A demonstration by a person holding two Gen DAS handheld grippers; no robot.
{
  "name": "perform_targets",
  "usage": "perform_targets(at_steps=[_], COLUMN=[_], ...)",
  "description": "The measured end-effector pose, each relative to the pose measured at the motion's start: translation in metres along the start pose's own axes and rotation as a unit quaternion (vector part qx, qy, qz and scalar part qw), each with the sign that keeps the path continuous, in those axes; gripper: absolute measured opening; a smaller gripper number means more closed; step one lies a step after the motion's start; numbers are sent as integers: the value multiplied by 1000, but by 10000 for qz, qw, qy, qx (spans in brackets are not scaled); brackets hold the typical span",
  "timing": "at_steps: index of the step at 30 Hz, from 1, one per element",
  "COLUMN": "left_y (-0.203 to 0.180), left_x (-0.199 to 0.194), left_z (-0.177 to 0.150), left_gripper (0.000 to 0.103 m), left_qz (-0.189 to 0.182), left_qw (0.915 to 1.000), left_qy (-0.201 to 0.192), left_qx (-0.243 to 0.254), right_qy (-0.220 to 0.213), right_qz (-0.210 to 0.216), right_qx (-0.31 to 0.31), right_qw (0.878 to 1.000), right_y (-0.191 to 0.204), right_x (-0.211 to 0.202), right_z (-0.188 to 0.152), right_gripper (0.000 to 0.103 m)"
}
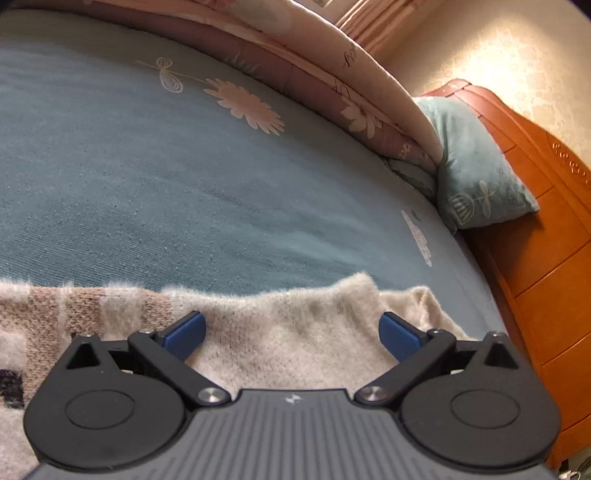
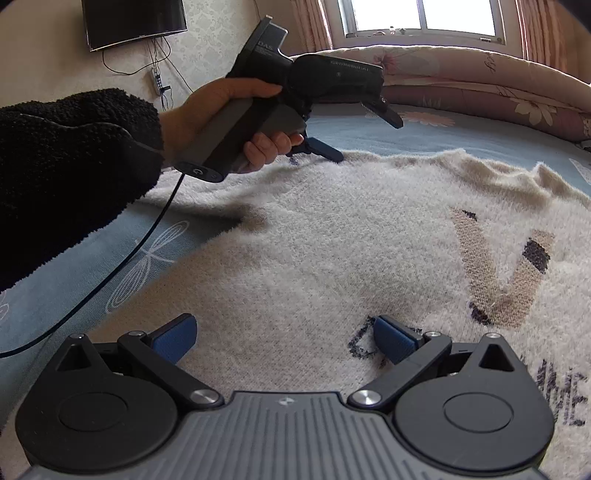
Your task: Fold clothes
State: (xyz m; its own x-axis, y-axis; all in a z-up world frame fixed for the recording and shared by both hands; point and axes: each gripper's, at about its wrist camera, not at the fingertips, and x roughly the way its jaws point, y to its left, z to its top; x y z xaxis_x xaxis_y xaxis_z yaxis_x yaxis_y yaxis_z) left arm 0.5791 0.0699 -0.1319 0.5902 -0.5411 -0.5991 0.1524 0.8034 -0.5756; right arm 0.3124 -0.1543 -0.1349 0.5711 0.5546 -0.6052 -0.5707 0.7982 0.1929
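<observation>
Both grippers gaped empty over the sweater [image 2: 332, 240]: left gripper [image 1: 291, 332] at its far edge, right gripper [image 2: 282, 338] above the near middle

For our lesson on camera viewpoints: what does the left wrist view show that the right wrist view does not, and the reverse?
Only the left wrist view shows the teal pillow and orange wooden headboard. Only the right wrist view shows the wall-mounted black television, the window and the hand holding the open left gripper. Both show the fluffy cream sweater on the blue bedsheet.
</observation>
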Motion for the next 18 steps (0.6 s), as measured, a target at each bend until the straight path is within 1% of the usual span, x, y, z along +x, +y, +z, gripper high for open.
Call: perform_targets(at_steps=[3,5,6,9,12,15,16,18], left_y=[-9,-15,-18,-20,-12,-2,1,7], left_x=[5,2,-2,-18,-26,-20,-17,-10], left_z=[4,10,13,16,13,10,9,11], left_gripper=[100,100,100,100,100,100,100,100], left_qz=[211,323,313,183,219,311,369,601], left_qw=[9995,9992,9993,9995,9996,9995,9993,9980], left_qy=[-133,-186,-194,-113,14,72,68,-46], left_qx=[191,130,81,223,150,42,35,183], right_qy=[-18,-18,-17,-16,-15,-12,-12,-13], right_qz=[34,28,21,16,12,-1,-2,-4], right_qx=[35,27,18,12,7,-9,-11,-15], right_qw=[10000,10000,10000,10000,10000,10000,10000,10000], right_y=[-2,-1,-1,0,0,0,0,0], right_x=[-1,-1,-1,-1,-1,0,0,0], right_z=[0,-1,-1,-1,-1,-1,-1,-1], right_gripper=[103,103,103,103,103,103,103,103])
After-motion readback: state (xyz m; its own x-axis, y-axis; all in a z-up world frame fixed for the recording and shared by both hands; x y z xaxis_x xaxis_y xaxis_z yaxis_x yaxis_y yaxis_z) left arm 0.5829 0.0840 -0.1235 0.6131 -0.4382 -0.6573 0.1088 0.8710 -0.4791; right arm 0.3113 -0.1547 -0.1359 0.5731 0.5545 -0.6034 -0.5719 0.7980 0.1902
